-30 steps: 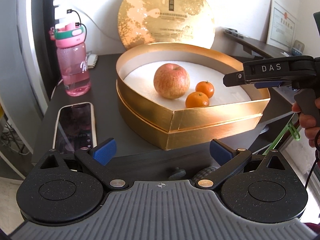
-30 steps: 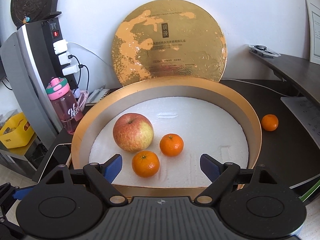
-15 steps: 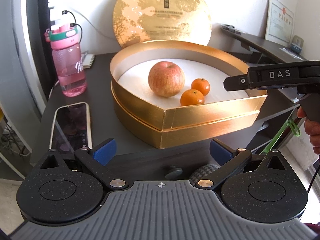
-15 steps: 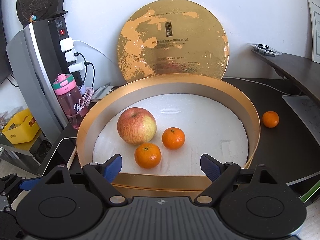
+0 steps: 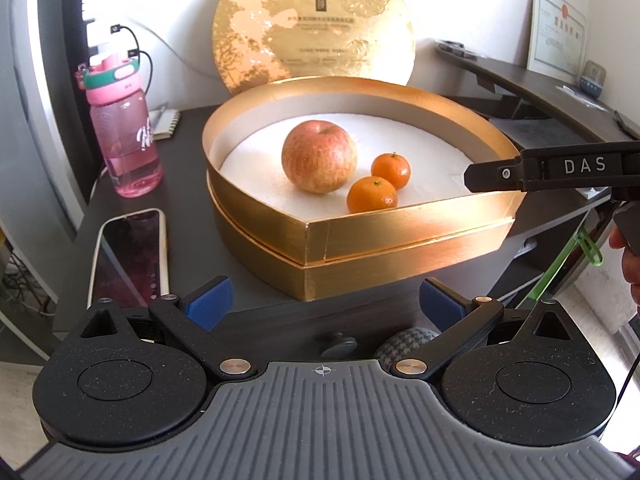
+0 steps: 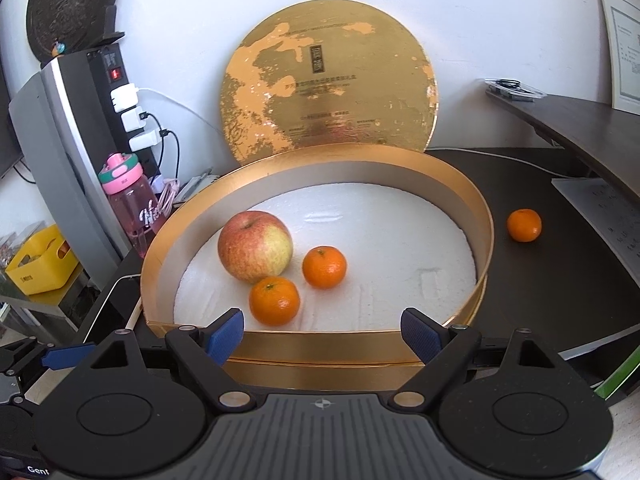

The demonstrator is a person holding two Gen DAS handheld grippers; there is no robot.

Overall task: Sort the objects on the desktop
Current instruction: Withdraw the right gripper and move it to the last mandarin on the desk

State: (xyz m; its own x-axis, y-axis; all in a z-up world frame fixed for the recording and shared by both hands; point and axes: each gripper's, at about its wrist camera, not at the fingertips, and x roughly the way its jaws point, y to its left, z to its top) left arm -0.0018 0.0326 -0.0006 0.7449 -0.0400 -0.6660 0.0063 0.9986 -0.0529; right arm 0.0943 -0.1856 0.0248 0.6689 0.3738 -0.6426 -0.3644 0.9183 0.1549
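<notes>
Left tool (image 5: 326, 300) and right tool (image 6: 322, 330) both hover wide open, empty, before the gold box (image 6: 320, 340); holding hand (image 5: 628, 258) mostly cropped.

White wall (image 6: 500, 32) at the far side. Dark desk (image 6: 540, 292) fills the middle. Raised dark shelf (image 6: 580, 120) at far right. Power strip (image 6: 128, 104) with plugged chargers at far left. Strong daylight from the left. Pale floor (image 5: 16, 392) at near left.
</notes>
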